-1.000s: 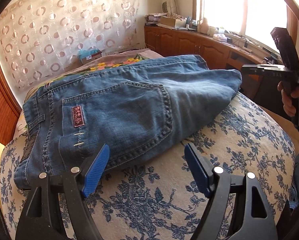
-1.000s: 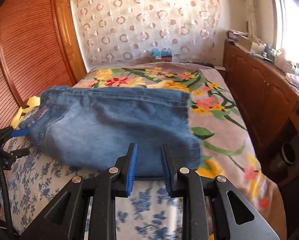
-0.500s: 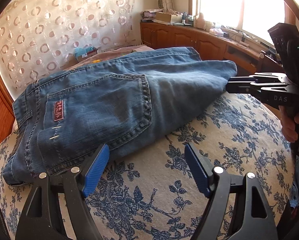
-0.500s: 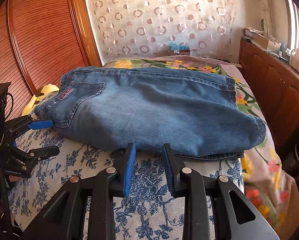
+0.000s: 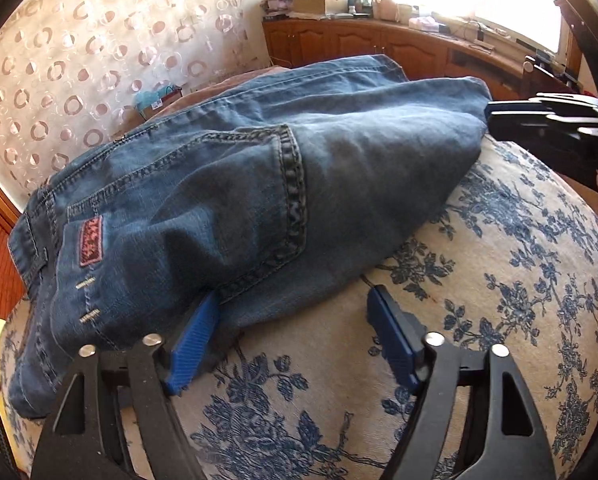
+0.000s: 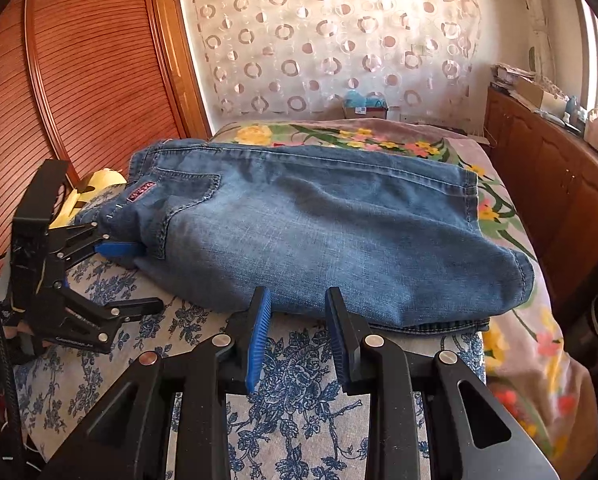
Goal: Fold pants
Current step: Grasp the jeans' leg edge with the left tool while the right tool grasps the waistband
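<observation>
Blue denim pants point(image 6: 331, 236), folded into a compact bundle, lie flat across a white cover with blue floral print point(image 6: 299, 364). Back pocket faces up, bearing a small red patch point(image 5: 90, 241) near the waistband end. Hems are stacked at the opposite end. Fabric is faded, with mild creases near the pocket
</observation>
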The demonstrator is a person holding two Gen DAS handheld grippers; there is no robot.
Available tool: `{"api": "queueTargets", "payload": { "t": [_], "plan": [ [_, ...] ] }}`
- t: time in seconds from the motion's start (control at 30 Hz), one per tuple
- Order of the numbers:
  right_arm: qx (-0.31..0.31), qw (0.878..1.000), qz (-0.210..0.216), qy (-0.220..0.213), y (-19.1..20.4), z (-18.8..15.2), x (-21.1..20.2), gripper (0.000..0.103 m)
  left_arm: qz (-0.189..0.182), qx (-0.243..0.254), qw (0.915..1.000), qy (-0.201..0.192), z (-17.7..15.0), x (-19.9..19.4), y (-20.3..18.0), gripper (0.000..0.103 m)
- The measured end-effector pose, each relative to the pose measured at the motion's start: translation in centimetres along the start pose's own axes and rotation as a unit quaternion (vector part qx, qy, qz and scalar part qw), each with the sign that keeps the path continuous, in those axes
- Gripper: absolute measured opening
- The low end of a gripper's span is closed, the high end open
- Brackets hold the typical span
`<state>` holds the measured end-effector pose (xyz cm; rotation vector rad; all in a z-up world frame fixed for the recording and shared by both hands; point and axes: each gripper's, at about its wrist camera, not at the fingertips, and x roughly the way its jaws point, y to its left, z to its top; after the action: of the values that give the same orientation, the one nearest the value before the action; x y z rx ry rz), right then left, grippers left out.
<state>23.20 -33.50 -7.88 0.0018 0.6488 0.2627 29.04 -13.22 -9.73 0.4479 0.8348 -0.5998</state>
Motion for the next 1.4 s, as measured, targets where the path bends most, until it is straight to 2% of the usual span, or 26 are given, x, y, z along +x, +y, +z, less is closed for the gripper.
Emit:
{"api": "queueTargets", "payload": {
  "t": [0.1, 0.13, 0.2, 0.23, 0.27, 0.33, 0.67, 0.93, 1.17, 1.4],
  "plan": [
    [0.000, 1.000, 0.001, 0.000, 0.1, -0.2, 0.1, 0.029, 0.014, 0.007, 0.9999, 0.004, 0.3, 0.0, 0.4, 0.048],
    [0.000, 1.000, 0.002, 0.002, 0.1, -0.2, 0.2, 0.029, 0.017, 0.009, 0.9998, 0.005, 0.4, 0.1, 0.6, 0.035],
    [0.000, 1.000, 0.002, 0.004, 0.2, -0.3, 0.3, 0.029, 0.004, 0.010, 0.9999, 0.009, 0.6, 0.1, 1.0, 0.027],
    [0.000, 1.000, 0.001, 0.006, 0.2, -0.3, 0.4, 0.029, -0.002, 0.008, 0.9999, 0.011, 0.7, 0.1, 1.2, 0.016],
    [0.001, 1.000, 0.001, 0.008, 0.2, -0.3, 0.3, 0.029, -0.007, 0.007, 0.9999, 0.013, 0.8, 0.0, 1.4, 0.010],
    [0.000, 1.000, 0.003, 0.010, 0.3, -0.3, 0.4, 0.029, -0.015, 0.005, 0.9998, 0.008, 1.2, -0.5, 1.7, 0.006],
    [-0.020, 0.999, 0.019, 0.019, 1.5, 0.5, 0.8, 0.029, -0.008, -0.009, 0.9996, -0.025, 4.2, -1.6, 4.0, 0.003],
    [-0.043, 0.998, 0.041, 0.036, 2.8, 1.6, 2.9, 0.029, -0.008, -0.018, 0.9996, -0.021, 6.4, 0.2, 5.9, 0.002],
    [-0.038, 0.996, 0.064, 0.049, 2.6, 3.5, 6.0, 0.029, -0.025, -0.027, 0.9990, -0.025, 6.0, 0.6, 6.3, 0.002],
    [-0.034, 0.996, 0.081, 0.016, 2.0, 6.1, 6.4, 0.029, -0.038, -0.033, 0.9981, -0.035, 4.4, -0.8, 6.4, 0.005]
  ]
}}
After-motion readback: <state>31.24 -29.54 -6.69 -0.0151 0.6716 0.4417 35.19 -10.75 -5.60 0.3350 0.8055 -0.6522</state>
